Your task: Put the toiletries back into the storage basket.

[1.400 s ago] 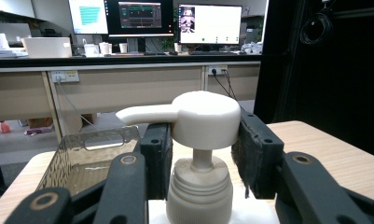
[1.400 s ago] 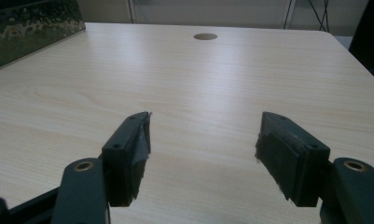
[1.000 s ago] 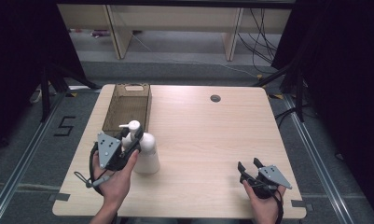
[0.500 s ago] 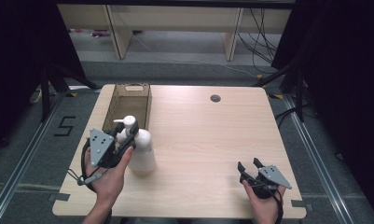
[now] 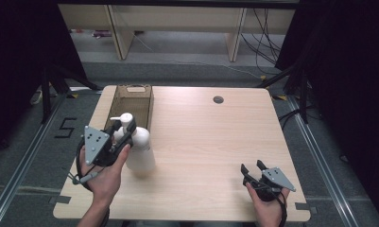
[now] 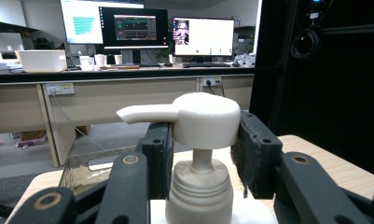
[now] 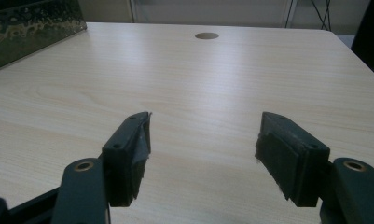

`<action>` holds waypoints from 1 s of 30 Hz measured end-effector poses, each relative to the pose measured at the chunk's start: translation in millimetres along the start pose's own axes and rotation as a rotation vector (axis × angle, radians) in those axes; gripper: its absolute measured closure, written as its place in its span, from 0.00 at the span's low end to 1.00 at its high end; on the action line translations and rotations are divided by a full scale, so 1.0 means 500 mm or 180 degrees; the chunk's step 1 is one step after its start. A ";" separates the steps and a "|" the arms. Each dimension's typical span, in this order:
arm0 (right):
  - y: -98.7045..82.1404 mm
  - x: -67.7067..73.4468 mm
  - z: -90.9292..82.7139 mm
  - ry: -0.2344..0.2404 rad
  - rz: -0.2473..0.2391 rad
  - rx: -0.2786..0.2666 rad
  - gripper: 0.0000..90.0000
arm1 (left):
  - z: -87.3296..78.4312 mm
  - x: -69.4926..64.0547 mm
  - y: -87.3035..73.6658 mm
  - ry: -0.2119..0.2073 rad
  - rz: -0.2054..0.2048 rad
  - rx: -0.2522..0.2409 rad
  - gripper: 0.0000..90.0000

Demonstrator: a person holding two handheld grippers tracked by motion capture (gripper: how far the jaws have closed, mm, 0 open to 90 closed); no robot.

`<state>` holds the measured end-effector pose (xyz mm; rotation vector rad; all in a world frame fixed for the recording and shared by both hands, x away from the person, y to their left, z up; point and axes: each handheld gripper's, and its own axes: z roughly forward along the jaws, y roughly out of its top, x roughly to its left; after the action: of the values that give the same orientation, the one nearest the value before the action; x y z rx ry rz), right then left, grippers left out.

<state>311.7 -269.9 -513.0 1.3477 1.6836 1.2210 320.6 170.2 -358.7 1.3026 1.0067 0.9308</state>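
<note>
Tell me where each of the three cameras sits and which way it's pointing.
High view: above the near table edge, facing forward and down; both hands and grippers show.
Left gripper view: between its jaws, facing monitors; left gripper clamps the pump bottle.
Right gripper view: low over the table, right gripper open.
Shared: the brown bin.

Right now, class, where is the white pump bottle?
In the high view the white pump bottle sits at the table's left side, just in front of the brown box, with the left hand-held gripper closed on its pump head.
</note>
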 end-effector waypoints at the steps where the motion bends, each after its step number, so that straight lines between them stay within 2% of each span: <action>1: 0.000 0.003 -0.001 -0.0017 0.0053 0.0029 0.39 | -0.001 0.002 0.002 0.0004 0.0009 0.0000 0.66; 2: -0.001 0.003 0.001 -0.0002 0.0071 -0.0007 0.39 | 0.000 0.003 0.003 0.0003 0.0015 -0.0012 0.66; 3: 0.000 -0.003 0.003 -0.0001 -0.0072 -0.0054 0.39 | 0.000 0.006 0.004 -0.0001 0.0024 -0.0015 0.66; 5: 0.001 -0.004 0.002 0.0012 -0.0091 -0.0029 0.39 | 0.001 0.013 0.006 0.0023 0.0022 -0.0032 0.66; 12: 0.000 -0.004 0.005 0.0038 -0.0081 -0.0042 0.40 | 0.002 0.020 0.011 0.0085 0.0055 -0.0054 0.66; 13: 0.001 -0.001 0.002 0.0047 -0.0012 0.0018 0.40 | 0.003 0.021 0.012 0.0091 0.0061 -0.0066 0.66; 15: 0.000 -0.004 0.005 0.0032 -0.0096 -0.0047 0.40 | 0.003 0.021 0.015 0.0101 0.0063 -0.0071 0.66; 18: 0.000 -0.003 0.004 0.0002 -0.0088 -0.0060 0.40 | 0.005 0.025 0.019 0.0111 0.0061 -0.0077 0.66; 19: 0.000 -0.003 0.004 0.0043 -0.0074 -0.0051 0.40 | 0.005 0.027 0.020 0.0117 0.0062 -0.0082 0.66; 30: 0.000 -0.003 0.004 0.0047 -0.0074 -0.0046 0.40 | 0.008 0.048 0.029 0.0216 0.0084 -0.0106 0.66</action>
<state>314.0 -270.8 -513.7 1.3099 1.6930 1.2304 332.2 192.8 -345.7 1.2663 1.0243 1.0138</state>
